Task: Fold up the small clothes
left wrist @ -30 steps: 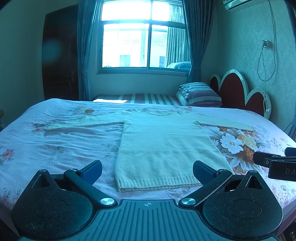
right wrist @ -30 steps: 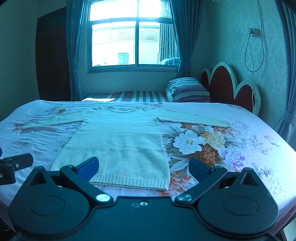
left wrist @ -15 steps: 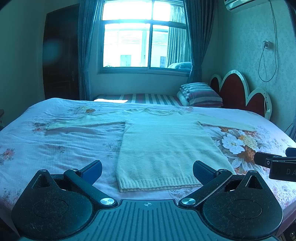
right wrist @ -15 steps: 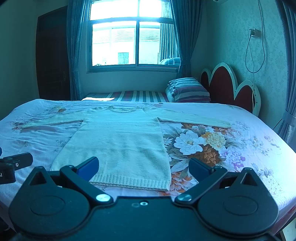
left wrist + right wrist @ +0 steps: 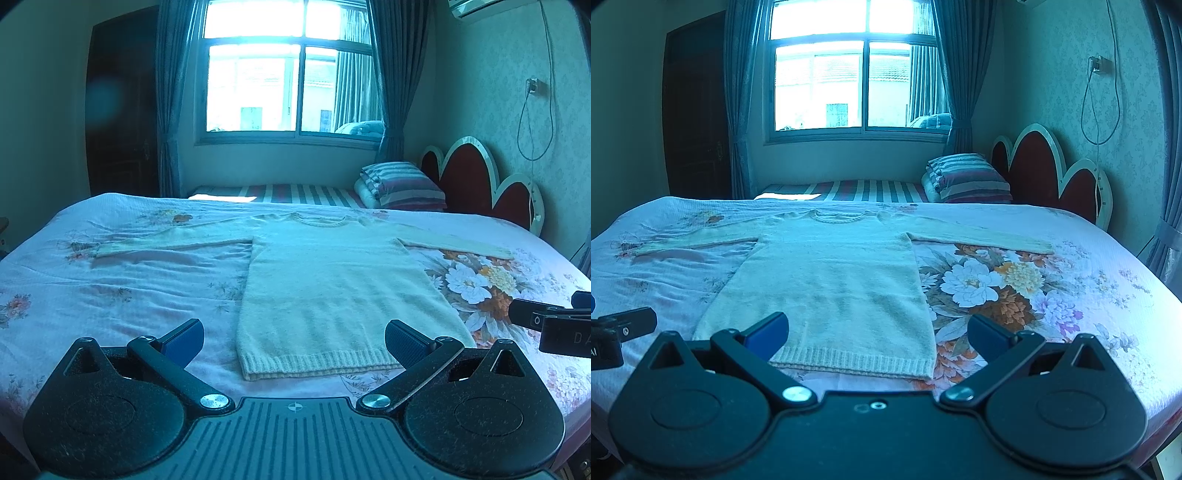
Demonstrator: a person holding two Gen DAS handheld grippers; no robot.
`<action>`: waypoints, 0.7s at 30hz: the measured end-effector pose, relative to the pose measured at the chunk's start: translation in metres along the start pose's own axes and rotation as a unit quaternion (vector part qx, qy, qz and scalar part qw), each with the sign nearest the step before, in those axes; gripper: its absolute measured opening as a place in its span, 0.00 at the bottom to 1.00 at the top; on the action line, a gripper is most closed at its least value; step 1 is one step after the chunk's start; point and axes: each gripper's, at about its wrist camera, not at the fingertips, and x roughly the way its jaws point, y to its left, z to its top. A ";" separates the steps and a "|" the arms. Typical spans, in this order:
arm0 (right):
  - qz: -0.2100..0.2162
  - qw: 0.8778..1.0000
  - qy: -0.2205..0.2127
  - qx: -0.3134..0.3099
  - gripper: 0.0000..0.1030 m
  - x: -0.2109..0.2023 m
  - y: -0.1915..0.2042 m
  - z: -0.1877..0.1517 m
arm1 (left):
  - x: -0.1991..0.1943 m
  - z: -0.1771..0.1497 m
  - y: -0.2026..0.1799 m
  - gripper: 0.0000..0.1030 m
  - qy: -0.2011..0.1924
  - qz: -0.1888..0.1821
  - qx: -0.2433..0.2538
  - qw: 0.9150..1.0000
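Observation:
A cream knitted sweater [image 5: 332, 288] lies flat on the bed, collar toward the window, both sleeves stretched out sideways; the right wrist view shows the sweater [image 5: 834, 280] too. My left gripper [image 5: 293, 341] hovers open just in front of the ribbed hem, nothing between its fingers. My right gripper [image 5: 877, 332] is open as well, over the hem's right part, with nothing held. The right gripper's tip [image 5: 546, 321] shows at the right edge of the left wrist view, and the left gripper's tip [image 5: 624, 326] at the left edge of the right wrist view.
The bed [image 5: 110, 295] has a pale floral sheet with a large flower print [image 5: 990, 288] right of the sweater. Striped pillows [image 5: 402, 184] and a red scalloped headboard [image 5: 480, 184] stand at the back right. A window with curtains [image 5: 288, 81] is behind; a dark door [image 5: 694, 118] at left.
Both grippers have crept slightly forward and upward; the sweater lies as before and both stay open.

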 end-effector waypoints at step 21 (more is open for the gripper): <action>-0.006 1.000 -0.004 0.005 1.00 0.013 -0.010 0.012 | 0.024 0.014 0.002 1.00 0.006 -0.014 -0.005 1.000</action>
